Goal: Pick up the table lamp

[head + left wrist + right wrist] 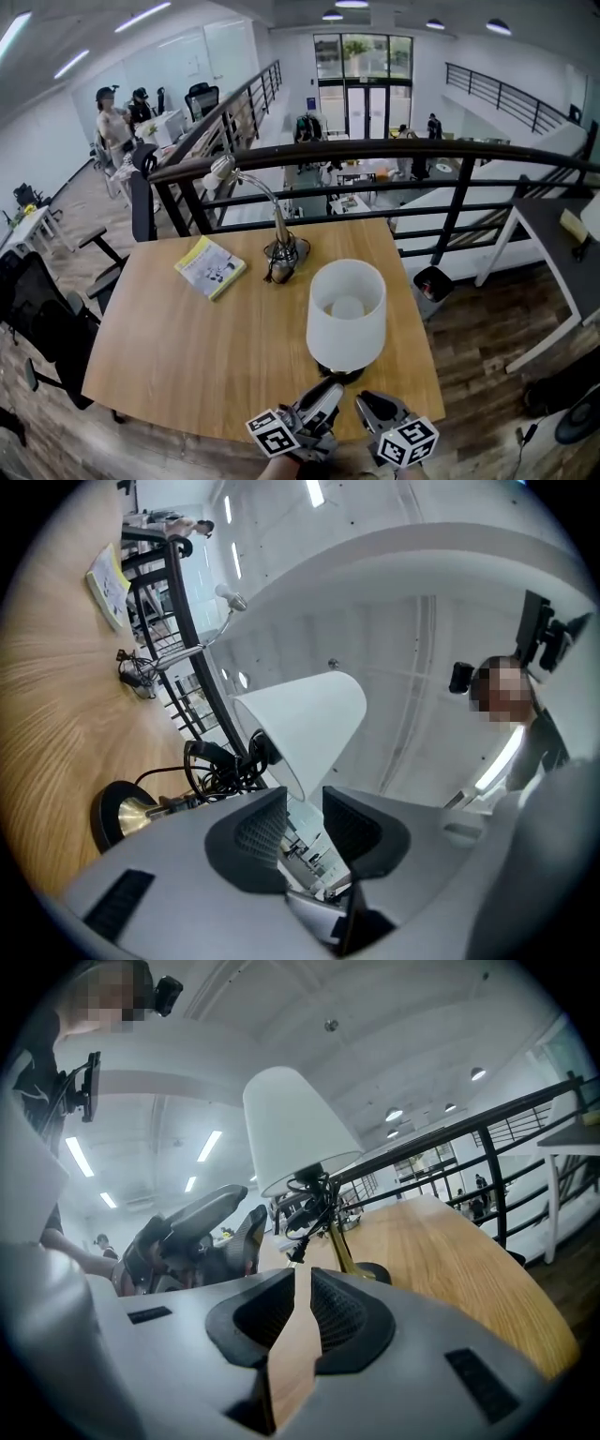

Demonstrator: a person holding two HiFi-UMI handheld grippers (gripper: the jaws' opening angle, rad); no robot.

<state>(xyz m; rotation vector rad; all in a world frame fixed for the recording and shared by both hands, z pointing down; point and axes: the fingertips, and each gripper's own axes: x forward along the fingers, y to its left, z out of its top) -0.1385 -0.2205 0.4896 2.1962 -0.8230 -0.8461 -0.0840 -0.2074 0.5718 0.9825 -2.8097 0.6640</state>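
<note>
The table lamp (346, 314) stood upright on the wooden table (187, 356), close to the near edge and just ahead of both grippers. Its white shade (291, 1129) sat on a slim brass stem (337, 1241), which rose from a round dark base (370, 1272). A bundled black cord (309, 1204) hung at the top of the stem, under the shade.

Handling, as judged: the shade was probably thin, light and easily dented, so it was no place for a grip. The base likely carried most of the weight. The stem appeared rigid but smooth and could slip or swing. The preferred hold was therefore low on the stem, below the cord, with the lamp kept vertical.

The left gripper (305, 803) had its jaws apart, with nothing between them. The right gripper (302, 1283) had its jaws only narrowly apart, also empty. Neither touched the lamp.

Farther back stood a gooseneck desk lamp (281, 248), with a yellow booklet (210, 266) to its left. A black railing (375, 150) ran behind the table.
</note>
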